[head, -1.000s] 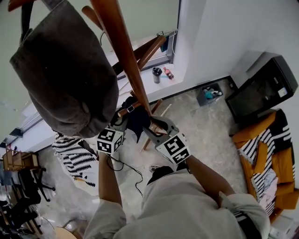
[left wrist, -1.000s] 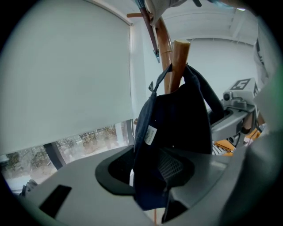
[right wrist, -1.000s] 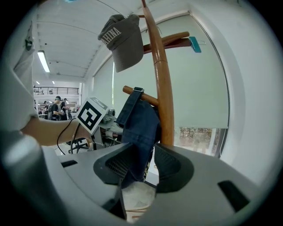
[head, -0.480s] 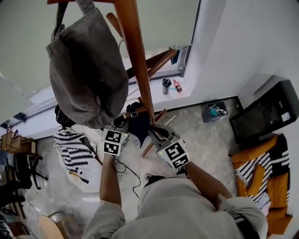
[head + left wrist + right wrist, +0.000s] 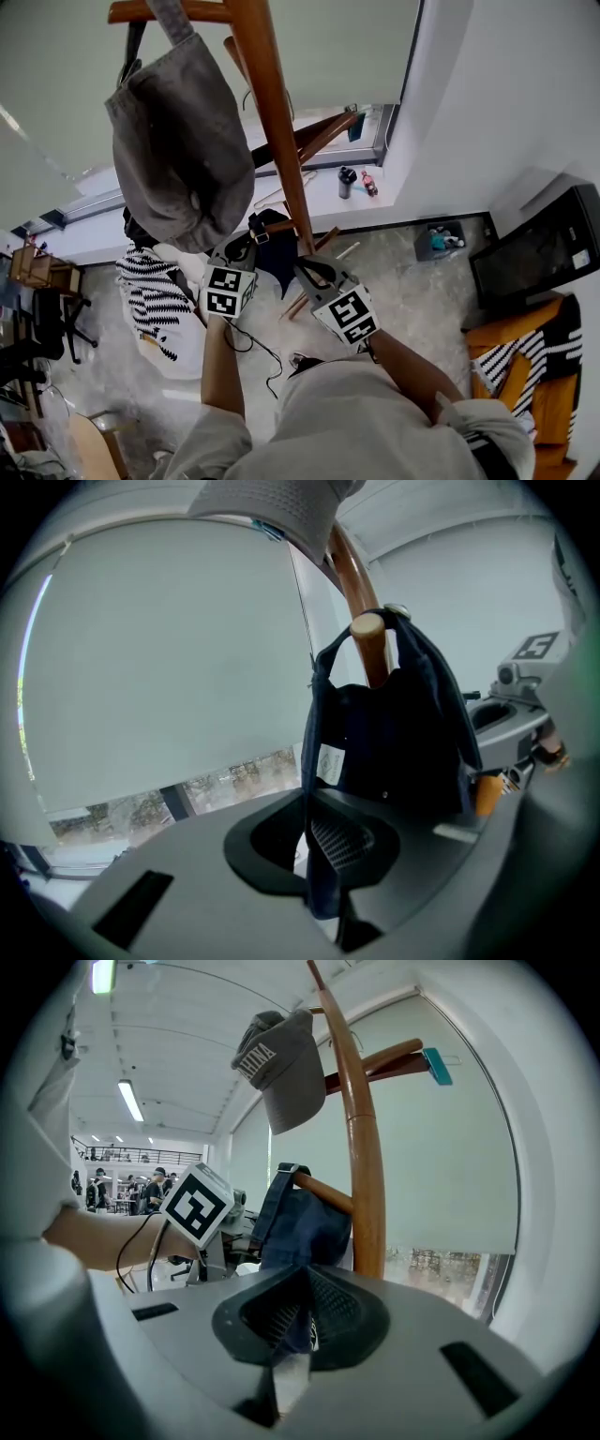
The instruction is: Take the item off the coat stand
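Coat stand: the wooden coat stand (image 5: 277, 122) (image 5: 367, 1176) runs out of the head view at the top, with pegs slanting off its pole. Its foot is hidden behind the grippers and the person's body.
Task item: the dark blue item (image 5: 272, 248) (image 5: 394, 733) (image 5: 300, 1222) hangs on a low peg of the coat stand, close beside the pole, with a strap looped over the peg's end.
Left gripper: the jaws of the left gripper (image 5: 236, 251) (image 5: 323, 855) have just been closing. They are clenched on a hanging edge of the dark blue item.
Right gripper: the jaws of the right gripper (image 5: 305, 267) (image 5: 295, 1321) have also just been closing. They pinch a fold of the same item, just beside the coat stand's pole.
Overhead edge: a grey cap (image 5: 183, 150) (image 5: 277, 1063) hangs on a higher peg of the coat stand, above the left gripper and apart from it.
Open room: there is bare floor (image 5: 403, 291) between the coat stand and the wall (image 5: 497, 112).
Crowded side: a striped cloth (image 5: 155, 305) lies on the floor on the coat stand's far side from the wall. The window sill (image 5: 319, 192) runs behind the stand.
Hard to make out: I cannot tell what kind of thing the dark blue item is. In the head view the grippers cover much of it.
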Tool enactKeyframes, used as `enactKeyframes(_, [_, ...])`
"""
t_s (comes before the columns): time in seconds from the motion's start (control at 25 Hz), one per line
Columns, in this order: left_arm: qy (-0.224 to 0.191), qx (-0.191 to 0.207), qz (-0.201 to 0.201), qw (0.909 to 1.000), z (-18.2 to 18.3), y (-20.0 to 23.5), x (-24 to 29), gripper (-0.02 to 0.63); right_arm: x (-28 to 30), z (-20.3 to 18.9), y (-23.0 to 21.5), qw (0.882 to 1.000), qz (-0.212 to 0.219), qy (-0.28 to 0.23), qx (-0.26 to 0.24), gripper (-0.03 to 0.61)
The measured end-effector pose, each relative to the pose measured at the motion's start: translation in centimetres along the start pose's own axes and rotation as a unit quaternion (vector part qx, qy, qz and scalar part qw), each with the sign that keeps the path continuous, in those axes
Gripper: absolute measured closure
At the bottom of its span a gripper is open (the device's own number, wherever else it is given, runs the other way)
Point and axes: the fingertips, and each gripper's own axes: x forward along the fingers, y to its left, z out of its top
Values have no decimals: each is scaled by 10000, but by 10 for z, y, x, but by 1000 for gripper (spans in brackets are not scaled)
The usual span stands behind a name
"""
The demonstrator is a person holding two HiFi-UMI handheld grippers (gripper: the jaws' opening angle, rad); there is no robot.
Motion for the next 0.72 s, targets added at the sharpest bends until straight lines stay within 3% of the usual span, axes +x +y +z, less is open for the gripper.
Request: enactKeyframes(0.72, [68,-235,913,9955,-5,16,-48,588,9,12,21,9969,736,-269,-124,561])
